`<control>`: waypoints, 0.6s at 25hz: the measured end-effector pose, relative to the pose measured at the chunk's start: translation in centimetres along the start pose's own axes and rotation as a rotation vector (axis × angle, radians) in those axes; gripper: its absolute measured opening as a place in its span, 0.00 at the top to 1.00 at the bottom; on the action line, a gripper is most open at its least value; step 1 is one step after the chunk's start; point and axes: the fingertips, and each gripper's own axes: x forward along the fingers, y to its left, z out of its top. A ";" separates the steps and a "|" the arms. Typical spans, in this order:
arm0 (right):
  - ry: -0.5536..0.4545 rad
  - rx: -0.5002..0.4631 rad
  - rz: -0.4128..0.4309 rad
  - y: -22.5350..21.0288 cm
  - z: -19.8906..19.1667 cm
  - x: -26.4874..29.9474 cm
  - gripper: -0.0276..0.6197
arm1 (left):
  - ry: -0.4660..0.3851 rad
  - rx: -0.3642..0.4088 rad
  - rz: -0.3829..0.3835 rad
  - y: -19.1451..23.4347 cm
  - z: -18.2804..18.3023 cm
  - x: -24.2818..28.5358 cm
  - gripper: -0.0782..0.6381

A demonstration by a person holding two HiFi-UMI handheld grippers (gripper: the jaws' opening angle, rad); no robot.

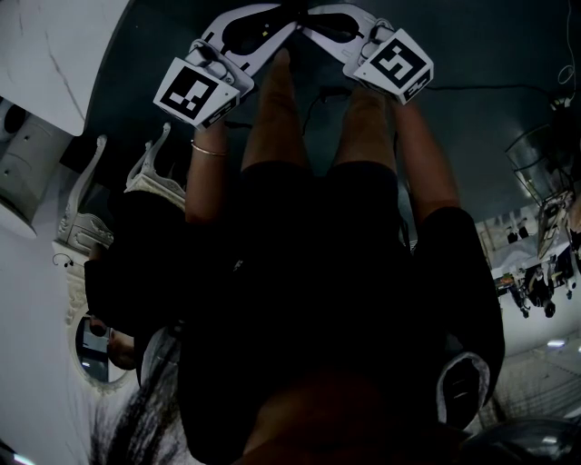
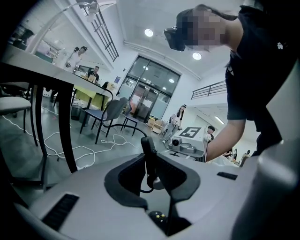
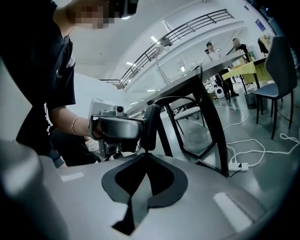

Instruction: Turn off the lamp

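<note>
Lamp (image 2: 90, 6), apparently the thin arched arm over the desk (image 2: 37, 70), stands far up-left of the left gripper (image 2: 147, 143). Both grippers are clenched on nothing, tips facing each other; the right gripper (image 3: 151, 119) is just beside the left. Farther off are a black desk leg (image 2: 68, 136), white cables (image 2: 89, 152), then chairs (image 2: 110, 112).

Lamp (image 2: 89, 6): slim desk type, seen from below and far off. Stands on the dark surface (image 2: 47, 75), near its edge. Thin arched arm, small head on top. Lit or unlit: cannot tell.
</note>
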 end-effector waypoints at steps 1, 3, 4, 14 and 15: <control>0.003 0.011 0.004 0.0 -0.2 0.0 0.95 | 0.007 0.002 -0.001 0.0 -0.2 0.1 0.79; 0.011 0.022 0.004 -0.2 -0.5 0.1 0.95 | 0.013 -0.005 -0.004 0.1 -0.5 0.2 0.79; 0.017 0.024 0.000 -0.3 -0.7 0.2 0.95 | 0.011 -0.011 -0.005 0.2 -0.7 0.2 0.79; 0.105 0.060 -0.051 -1.5 -2.7 0.2 0.95 | -0.012 -0.049 0.012 1.0 -2.1 1.2 0.79; 0.105 0.067 -0.057 -1.7 -2.8 0.2 0.95 | -0.010 -0.049 0.013 1.1 -2.3 1.3 0.79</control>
